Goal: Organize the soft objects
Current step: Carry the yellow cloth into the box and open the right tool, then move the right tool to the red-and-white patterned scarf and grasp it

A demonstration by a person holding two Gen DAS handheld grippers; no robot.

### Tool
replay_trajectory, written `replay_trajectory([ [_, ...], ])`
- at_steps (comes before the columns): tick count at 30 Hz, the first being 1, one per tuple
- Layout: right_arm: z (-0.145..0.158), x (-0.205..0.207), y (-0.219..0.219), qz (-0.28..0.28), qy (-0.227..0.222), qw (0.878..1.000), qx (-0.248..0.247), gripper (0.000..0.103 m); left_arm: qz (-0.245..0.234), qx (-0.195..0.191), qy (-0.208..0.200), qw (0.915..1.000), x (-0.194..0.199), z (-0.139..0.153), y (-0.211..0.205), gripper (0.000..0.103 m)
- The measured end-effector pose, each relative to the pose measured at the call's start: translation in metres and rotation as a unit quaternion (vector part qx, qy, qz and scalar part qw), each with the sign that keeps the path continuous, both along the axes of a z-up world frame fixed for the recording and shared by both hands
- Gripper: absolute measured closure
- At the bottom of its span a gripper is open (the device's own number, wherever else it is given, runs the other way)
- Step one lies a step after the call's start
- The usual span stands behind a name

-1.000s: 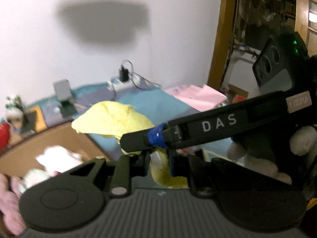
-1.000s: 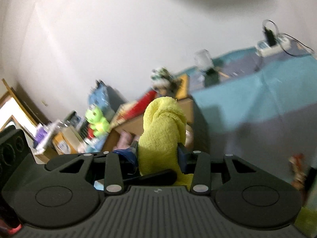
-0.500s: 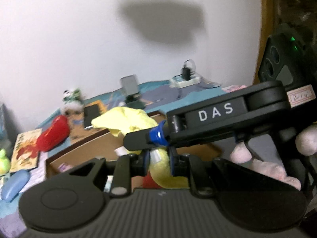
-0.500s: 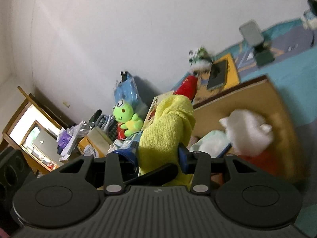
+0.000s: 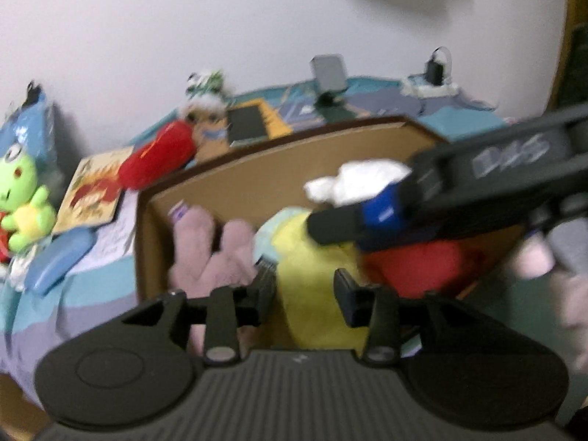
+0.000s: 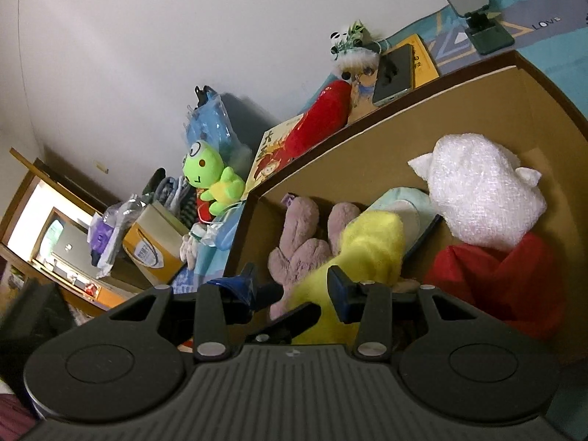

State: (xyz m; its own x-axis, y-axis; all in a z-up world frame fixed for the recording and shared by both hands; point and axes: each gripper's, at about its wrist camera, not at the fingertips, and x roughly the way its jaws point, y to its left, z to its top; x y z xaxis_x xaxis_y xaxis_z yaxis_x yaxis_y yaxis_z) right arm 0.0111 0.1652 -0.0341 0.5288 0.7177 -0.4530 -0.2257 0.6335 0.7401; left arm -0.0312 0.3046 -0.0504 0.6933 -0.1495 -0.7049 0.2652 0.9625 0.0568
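Note:
A yellow towel (image 5: 312, 257) hangs over the open cardboard box (image 5: 294, 139), touching the soft things inside. My left gripper (image 5: 305, 286) has its jaws opening; the towel lies between the fingers, which stand apart from it. My right gripper (image 6: 294, 283) is shut on the same yellow towel (image 6: 371, 246), and its blue-taped finger (image 5: 349, 220) crosses the left wrist view. In the box (image 6: 404, 117) lie a pink plush (image 6: 305, 242), a white cloth bundle (image 6: 481, 198), a red cloth (image 6: 503, 279) and a pale teal item.
Behind the box's far wall lie a red plush (image 6: 323, 110), a phone (image 6: 395, 73), a picture book and a phone stand (image 6: 474, 11). A green frog plush (image 6: 209, 172) and a yellow carton (image 6: 154, 242) sit left of the box. A power strip (image 5: 430, 88) lies by the wall.
Both grippers swung from the blue bedcover to over the box and tilted down, carrying the yellow towel. The left jaws have spread off the towel; the right jaws keep their grip.

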Motion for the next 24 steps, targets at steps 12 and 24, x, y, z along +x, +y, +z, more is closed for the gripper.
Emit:
replay_trajectory([
  [12,0.004,-0.014,-0.026,-0.030,-0.014,0.999,-0.038,0.076,0.079,0.009,0.029,0.9964,-0.003,0.015,-0.003,0.041],
  [24,0.016,-0.046,-0.041,-0.028,-0.055,0.993,-0.100,0.076,0.110,0.030,0.033,0.9929,-0.023,0.029,-0.033,0.039],
])
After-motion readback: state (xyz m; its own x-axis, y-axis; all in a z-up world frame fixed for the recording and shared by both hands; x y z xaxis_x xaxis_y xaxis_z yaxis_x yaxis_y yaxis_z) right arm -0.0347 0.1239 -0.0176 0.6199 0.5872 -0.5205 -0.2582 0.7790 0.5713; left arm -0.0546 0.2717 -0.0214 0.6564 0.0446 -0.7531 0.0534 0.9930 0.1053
